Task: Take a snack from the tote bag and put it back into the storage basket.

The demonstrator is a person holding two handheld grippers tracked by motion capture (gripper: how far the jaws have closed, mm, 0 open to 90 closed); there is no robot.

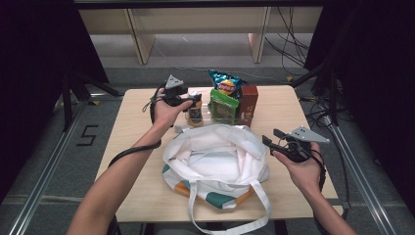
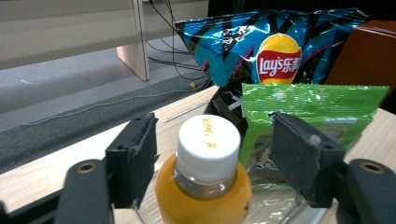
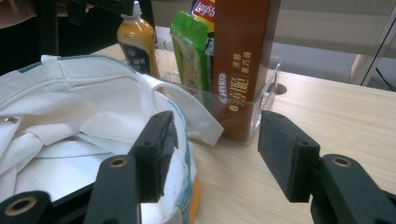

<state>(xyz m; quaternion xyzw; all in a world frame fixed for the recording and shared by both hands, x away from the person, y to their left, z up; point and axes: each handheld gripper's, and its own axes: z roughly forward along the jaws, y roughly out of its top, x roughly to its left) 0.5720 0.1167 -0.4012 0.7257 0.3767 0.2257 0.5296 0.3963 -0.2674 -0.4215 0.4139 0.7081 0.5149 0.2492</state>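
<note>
Juice bottle (image 2: 204,177): upright, between the wide-open pads of the left tongs (image 2: 212,158), ungripped; right tongs (image 3: 215,154) open, empty, farther.

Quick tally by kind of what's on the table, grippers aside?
Bottle: 1
Chip bag: 1
Green packet: 1
Brown box: 1
Clear tray: 1
Tote bag: 1
Total: 6
</note>
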